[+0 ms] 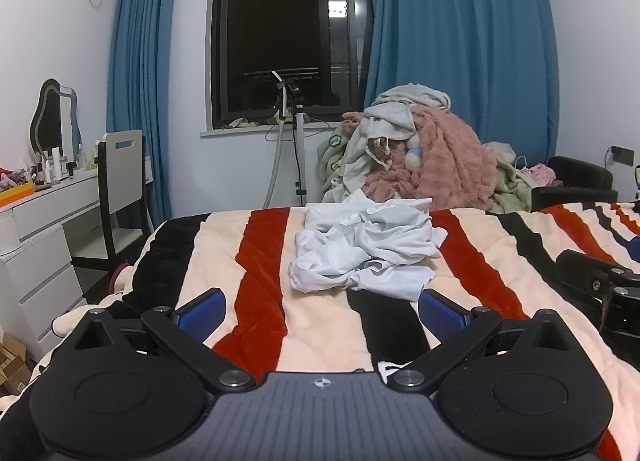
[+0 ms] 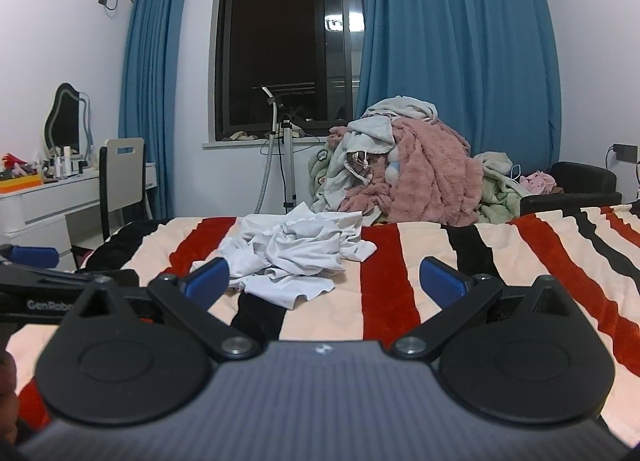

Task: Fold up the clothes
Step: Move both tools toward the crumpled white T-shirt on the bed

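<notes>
Crumpled white clothing (image 1: 362,249) lies in a loose heap on the striped blanket (image 1: 264,293), in the middle of the left wrist frame and a little left of centre in the right wrist frame (image 2: 292,257); the left gripper (image 1: 322,311) sits at the bottom of its frame with its blue pads spread wide and nothing between them, the cloth lying just beyond the tips; the right gripper (image 2: 324,279) is released in the same way, wide apart and not touching the cloth, its left pad (image 2: 208,279) overlapping the near edge of the heap in the frame; a pile of pink and green laundry (image 1: 440,157) stands behind the bed, right of centre, under the blue curtain (image 1: 460,41); a white dresser (image 1: 44,221) is at the left edge.
</notes>
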A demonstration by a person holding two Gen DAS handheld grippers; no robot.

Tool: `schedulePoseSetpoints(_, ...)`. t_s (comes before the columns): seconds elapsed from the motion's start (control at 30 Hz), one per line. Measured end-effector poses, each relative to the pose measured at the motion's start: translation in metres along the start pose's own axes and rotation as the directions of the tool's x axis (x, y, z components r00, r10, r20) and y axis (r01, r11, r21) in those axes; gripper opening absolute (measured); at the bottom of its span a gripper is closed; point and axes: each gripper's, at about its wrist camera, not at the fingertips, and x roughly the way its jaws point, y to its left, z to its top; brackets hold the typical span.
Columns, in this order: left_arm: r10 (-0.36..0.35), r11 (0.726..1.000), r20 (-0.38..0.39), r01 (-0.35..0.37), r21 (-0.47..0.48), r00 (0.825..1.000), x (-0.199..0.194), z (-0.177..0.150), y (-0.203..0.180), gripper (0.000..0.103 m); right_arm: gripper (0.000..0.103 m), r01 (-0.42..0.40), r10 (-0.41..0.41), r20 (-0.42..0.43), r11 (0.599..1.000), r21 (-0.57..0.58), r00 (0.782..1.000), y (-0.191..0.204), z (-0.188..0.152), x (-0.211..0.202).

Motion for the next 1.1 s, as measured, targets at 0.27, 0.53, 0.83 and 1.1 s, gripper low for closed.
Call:
schedulePoseSetpoints(0.27, -0.017, 0.999, -0.012, 0.016, -0.034, 1.0, 0.003, 0.001, 0.003, 0.103, 0.103, -0.017, 0.016, 0.006, 0.999, 0.03, 1.0, -0.002, -0.002, -0.002)
schedulePoseSetpoints(0.53, -0.014, 1.0, -0.018, 0.014, -0.027, 1.0, 0.008, 0.0, 0.001, 0.103, 0.103, -0.013, 0.012, 0.015, 0.998, 0.057, 1.0, -0.003, 0.003, -0.005)
schedulePoseSetpoints(0.83, -0.075, 0.997, -0.02, 0.075, 0.0, 0.997, 0.013, 0.008, -0.003, 0.103, 0.103, 0.095, -0.103, 0.23, 0.994, 0.047, 0.968, -0.001, 0.035, -0.021)
schedulePoseSetpoints(1.1, -0.123, 0.992, -0.071, 0.125, 0.015, 0.99, 0.058, 0.035, -0.012, 0.103, 0.103, 0.037, -0.076, 0.282, 0.989, 0.142, 0.956, -0.03, 0.096, 0.003)
